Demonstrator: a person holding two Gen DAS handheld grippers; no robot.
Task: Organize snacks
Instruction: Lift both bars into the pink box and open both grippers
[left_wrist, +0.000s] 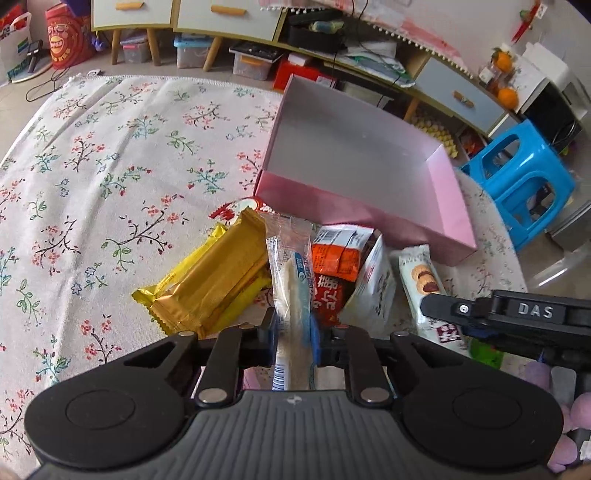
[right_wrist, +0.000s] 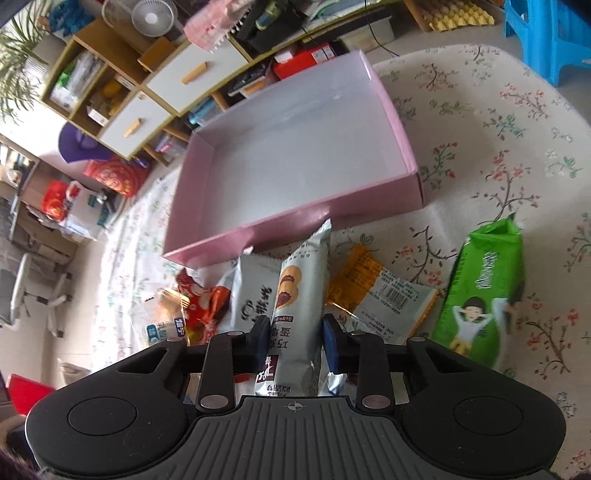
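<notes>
Nearest to me, my left claw (left_wrist: 293, 334) is pinching a clear and blue snack stick (left_wrist: 291, 280), its jaws drawn in tight against the wrapper, which is standing up between them. My right claw (right_wrist: 295, 341) is gripping a pale cookie pack (right_wrist: 299, 295) printed with brown biscuits, the jaws narrow and pressing on its sides. Both packs are rising out of the heap of snacks that is lying on the flowered tablecloth (left_wrist: 110, 155), just in front of the pink box (left_wrist: 369, 218). The box is sitting open with nothing showing on its grey floor. In the left view a gold wafer pack (left_wrist: 207, 291) is lying just left of my stick, leaning on a yellow one, and an orange packet (left_wrist: 334, 258) is lying behind it, beside a white carton. In the right view a green pack (right_wrist: 480, 295) is resting well to the right of the heap, with an orange barcode packet (right_wrist: 384, 295) between it and the cookie pack.
</notes>
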